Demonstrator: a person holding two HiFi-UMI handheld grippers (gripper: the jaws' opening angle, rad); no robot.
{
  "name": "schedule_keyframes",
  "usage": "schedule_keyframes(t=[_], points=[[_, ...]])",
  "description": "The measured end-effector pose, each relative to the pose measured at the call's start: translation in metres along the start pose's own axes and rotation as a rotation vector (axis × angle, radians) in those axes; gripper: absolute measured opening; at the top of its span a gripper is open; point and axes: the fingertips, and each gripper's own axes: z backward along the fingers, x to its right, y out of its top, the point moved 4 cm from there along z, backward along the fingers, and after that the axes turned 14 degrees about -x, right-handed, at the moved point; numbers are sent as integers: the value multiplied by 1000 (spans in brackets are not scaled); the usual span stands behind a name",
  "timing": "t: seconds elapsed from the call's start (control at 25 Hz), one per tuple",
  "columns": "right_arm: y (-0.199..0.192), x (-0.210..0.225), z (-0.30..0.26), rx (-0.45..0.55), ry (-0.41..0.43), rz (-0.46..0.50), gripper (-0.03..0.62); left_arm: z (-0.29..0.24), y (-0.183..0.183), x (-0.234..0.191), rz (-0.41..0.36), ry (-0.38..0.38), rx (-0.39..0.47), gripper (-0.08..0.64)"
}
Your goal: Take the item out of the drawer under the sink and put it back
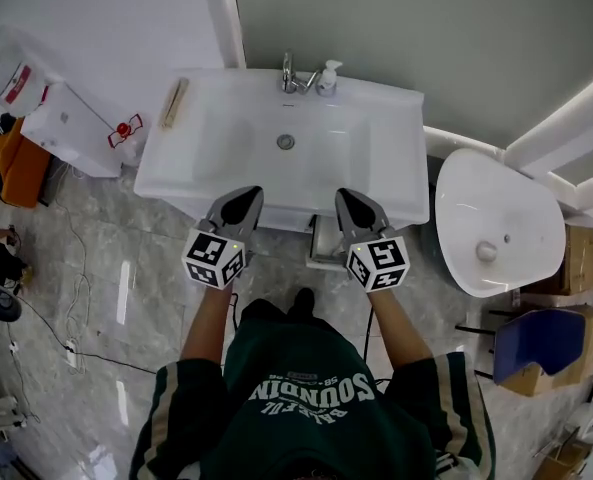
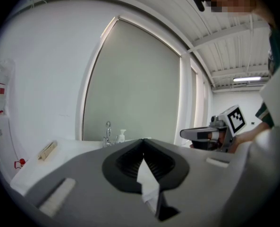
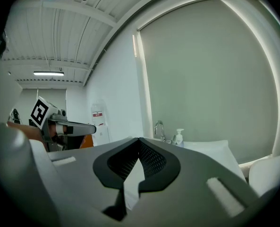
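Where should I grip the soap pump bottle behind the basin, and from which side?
Take the soap pump bottle probably round its upright body, below the pump head, coming from the front on the side away from the faucet, which stands close beside it. The right gripper is nearer; its jaws are shut and would need opening first.

We see a white sink (image 1: 376,168) below a grey-green wall panel (image 1: 426,28) and above a grey marbled floor (image 1: 106,298). The left gripper (image 1: 248,192) and the right gripper (image 1: 344,194) are grey, the jaws black and ribbed inside; each carries a cube of black-and-white square markers. The sweater (image 1: 306,408) is dark green with white lettering and pale-striped sleeves. The toilet (image 1: 496,218) is white, and the object (image 1: 541,340) near it is blue.
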Motion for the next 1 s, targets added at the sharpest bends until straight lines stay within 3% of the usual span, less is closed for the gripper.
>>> schedule_keyframes(t=[0.64, 1.0], points=[[-5, 18, -18, -14, -17, -48, 2, -33, 1, -7, -4, -47, -36, 51], [-29, 27, -21, -57, -33, -96, 3, -51, -22, -2, 15, -93, -94, 51]])
